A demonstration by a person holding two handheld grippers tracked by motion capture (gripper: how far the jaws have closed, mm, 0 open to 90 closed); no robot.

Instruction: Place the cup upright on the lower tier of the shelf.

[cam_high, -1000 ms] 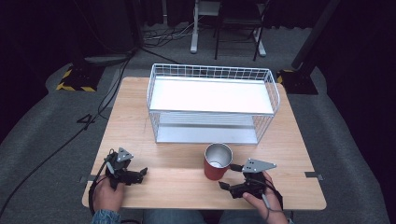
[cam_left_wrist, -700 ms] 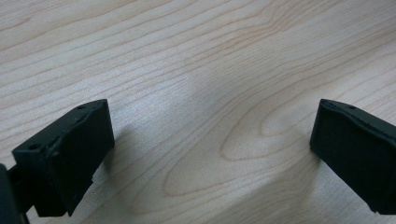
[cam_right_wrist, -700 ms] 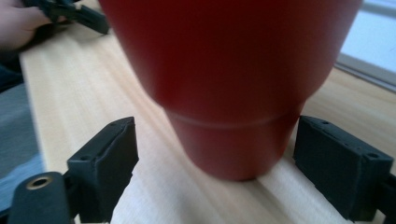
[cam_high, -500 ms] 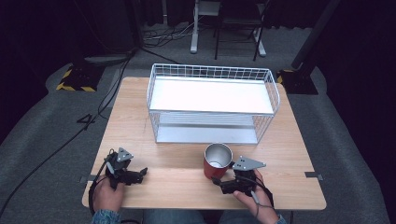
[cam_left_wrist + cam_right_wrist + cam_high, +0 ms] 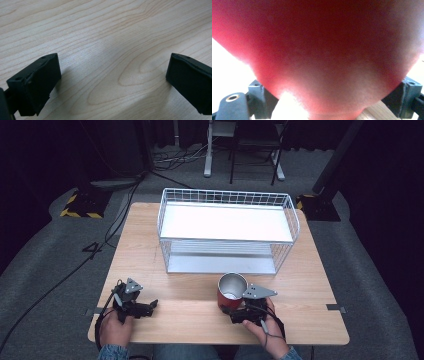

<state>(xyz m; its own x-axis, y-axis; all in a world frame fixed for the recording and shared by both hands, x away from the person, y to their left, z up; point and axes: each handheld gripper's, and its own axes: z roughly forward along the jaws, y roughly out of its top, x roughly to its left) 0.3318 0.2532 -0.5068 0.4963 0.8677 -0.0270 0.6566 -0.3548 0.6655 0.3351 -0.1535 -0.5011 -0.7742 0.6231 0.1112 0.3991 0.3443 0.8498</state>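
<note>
Over the last second the right gripper [image 5: 239,312] has slid forward and leftward across the surface [image 5: 310,290] until the red cup [image 5: 231,291] sits between its jaws, its red wall crowding the right gripper view. A second ago the cup stood ahead of those jaws and apart from them. The cup has not shifted.

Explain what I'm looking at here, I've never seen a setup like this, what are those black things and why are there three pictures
A person sits at a wooden table, holding a two-jaw gripping tool in each hand. One picture looks down from above; the others come from cameras riding on each tool. The left gripper rests near the table's edge, its jaws spread over bare wood in its own view. The right gripper is at the base of a red cup, which looms large and blurred between the jaws in its view; whether they grip it is unclear. Behind stands a white wire basket.
</note>
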